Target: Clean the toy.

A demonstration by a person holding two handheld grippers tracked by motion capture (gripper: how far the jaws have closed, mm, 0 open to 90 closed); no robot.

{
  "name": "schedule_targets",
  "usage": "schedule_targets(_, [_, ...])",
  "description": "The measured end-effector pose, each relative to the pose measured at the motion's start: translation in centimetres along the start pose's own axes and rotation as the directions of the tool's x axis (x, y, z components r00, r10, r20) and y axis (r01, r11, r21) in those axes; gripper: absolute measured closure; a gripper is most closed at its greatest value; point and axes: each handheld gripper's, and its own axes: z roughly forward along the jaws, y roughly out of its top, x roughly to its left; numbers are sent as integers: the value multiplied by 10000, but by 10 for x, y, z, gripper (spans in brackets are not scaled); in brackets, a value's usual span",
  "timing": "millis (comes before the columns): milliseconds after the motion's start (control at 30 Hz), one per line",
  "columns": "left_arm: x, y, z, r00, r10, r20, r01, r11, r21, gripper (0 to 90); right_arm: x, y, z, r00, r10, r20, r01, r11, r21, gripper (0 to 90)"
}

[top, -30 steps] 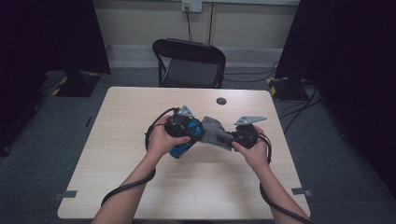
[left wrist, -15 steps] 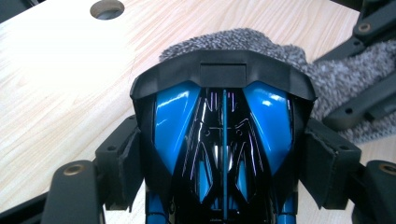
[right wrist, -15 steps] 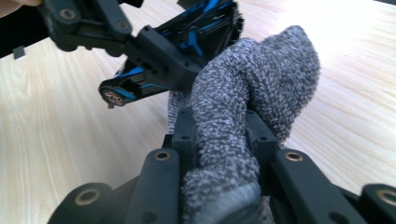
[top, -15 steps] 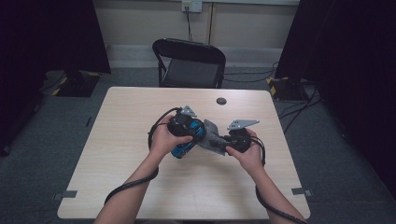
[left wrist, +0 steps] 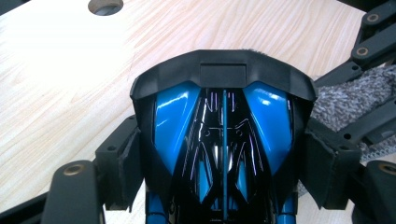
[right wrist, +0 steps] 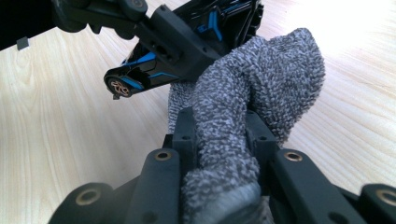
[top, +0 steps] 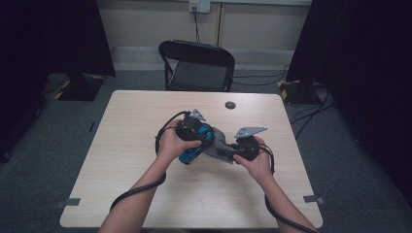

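Blue toy car and grey cloth held together over the middle of the bench.

My left gripper (top: 197,138) has its fingers (left wrist: 122,163) clamped on the sides of the glossy blue and black toy car (left wrist: 223,135), just above the pale wood bench (top: 145,116). To its right, my right gripper (top: 238,148) pinches a bunched grey knit cloth (right wrist: 247,98) between fingers (right wrist: 184,133) pressed close, the cloth touching the car.
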Motion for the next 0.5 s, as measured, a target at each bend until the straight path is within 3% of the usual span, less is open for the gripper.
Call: schedule_targets(500, [2,7,3,9998,-85,-174,86,9999,82,254,9,-2,10,9994,-282,-176,285,9994,172,715])
